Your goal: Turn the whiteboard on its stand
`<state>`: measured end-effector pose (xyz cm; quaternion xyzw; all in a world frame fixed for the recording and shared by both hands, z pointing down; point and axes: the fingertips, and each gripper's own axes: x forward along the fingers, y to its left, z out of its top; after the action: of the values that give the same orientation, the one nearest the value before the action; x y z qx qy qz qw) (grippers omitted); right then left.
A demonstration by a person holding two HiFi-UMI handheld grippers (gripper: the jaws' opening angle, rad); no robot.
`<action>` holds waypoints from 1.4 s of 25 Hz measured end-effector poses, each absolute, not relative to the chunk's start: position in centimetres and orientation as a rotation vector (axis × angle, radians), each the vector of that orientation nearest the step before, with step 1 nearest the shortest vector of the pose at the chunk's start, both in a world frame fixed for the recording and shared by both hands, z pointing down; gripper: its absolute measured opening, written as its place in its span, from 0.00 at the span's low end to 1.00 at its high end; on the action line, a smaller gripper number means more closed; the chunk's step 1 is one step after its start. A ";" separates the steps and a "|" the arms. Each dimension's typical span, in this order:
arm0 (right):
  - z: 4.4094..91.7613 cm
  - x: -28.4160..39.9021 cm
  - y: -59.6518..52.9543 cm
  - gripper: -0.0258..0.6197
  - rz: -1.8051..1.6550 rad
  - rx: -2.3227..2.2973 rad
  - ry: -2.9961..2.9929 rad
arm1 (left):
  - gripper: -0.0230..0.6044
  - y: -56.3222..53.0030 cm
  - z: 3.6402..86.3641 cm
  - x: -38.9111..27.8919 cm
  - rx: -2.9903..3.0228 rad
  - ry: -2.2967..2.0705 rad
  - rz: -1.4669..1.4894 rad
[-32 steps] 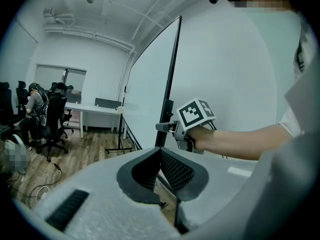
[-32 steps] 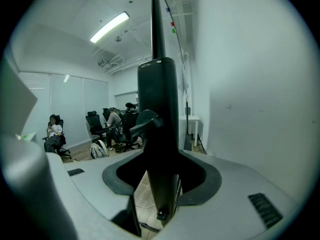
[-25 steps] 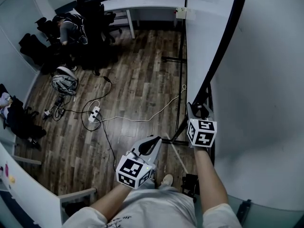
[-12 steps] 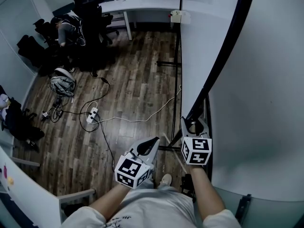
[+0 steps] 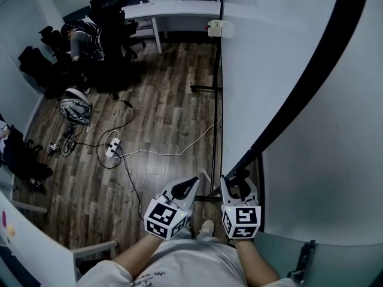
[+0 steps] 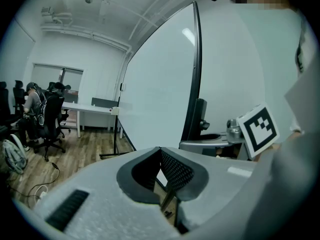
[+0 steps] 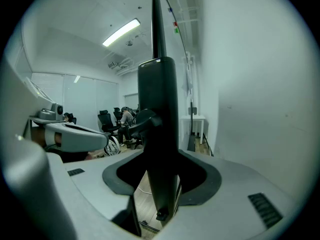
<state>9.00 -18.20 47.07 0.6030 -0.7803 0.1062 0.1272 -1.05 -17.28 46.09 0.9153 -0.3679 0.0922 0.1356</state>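
Note:
The whiteboard (image 5: pixel 269 70) fills the right of the head view, with a black frame edge (image 5: pixel 311 82) slanting down toward me. My right gripper (image 5: pixel 239 181) is shut on the lower end of that frame. In the right gripper view the black frame bar (image 7: pixel 159 134) stands upright between the jaws, and the white board face (image 7: pixel 250 84) runs along the right. My left gripper (image 5: pixel 190 184) hovers just left of it, shut and holding nothing. In the left gripper view the board (image 6: pixel 160 84) rises ahead of the left gripper (image 6: pixel 160 151). The black stand leg (image 5: pixel 214 130) runs down to the wooden floor.
A power strip with trailing cables (image 5: pixel 112 151) lies on the floor at left, with a helmet (image 5: pixel 75 109) beyond it. A person sits among black chairs (image 5: pixel 84 37) by a white desk (image 5: pixel 173 8). Dark bags (image 5: pixel 24 154) lie at the far left.
My right gripper has come down the picture toward my body with the black frame edge in it. The board has swung with it and its frame now slants more. The left gripper has hardly moved.

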 end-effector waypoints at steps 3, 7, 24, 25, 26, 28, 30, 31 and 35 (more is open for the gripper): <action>46.9 8.7 -17.2 0.33 0.313 1.748 -2.271 | 0.05 -17.1 46.0 -0.9 2.658 -1.052 0.271; 47.0 8.5 -16.3 0.33 0.313 1.745 -2.270 | 0.05 -16.6 46.2 -0.8 2.663 -1.034 0.283; 46.8 8.5 -15.9 0.33 0.345 1.763 -2.263 | 0.05 -16.1 46.5 -0.6 2.662 -1.006 0.283; 46.7 8.5 -15.8 0.33 0.338 1.768 -2.259 | 0.05 -16.1 46.5 -0.5 2.663 -1.006 0.284; 46.6 8.6 -15.6 0.33 0.331 1.774 -2.257 | 0.05 -16.1 46.5 -0.5 2.664 -1.005 0.284; 46.5 8.7 -15.1 0.33 0.334 1.780 -2.263 | 0.05 -16.1 46.5 -0.4 2.666 -1.005 0.285; 46.7 8.8 -14.4 0.33 0.359 1.784 -2.271 | 0.05 -16.0 46.6 -0.4 2.668 -1.004 0.288; 46.8 8.9 -14.1 0.33 0.374 1.786 -2.274 | 0.05 -16.0 46.7 -0.4 2.669 -1.003 0.289; 47.0 9.4 -13.2 0.26 0.410 1.793 -2.280 | 0.05 -15.7 46.7 -0.2 2.672 -0.995 0.295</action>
<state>9.41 -13.23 47.04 0.6086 -0.7739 0.1392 0.1061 -0.18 -15.68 46.68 0.9234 -0.3438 0.1021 0.1371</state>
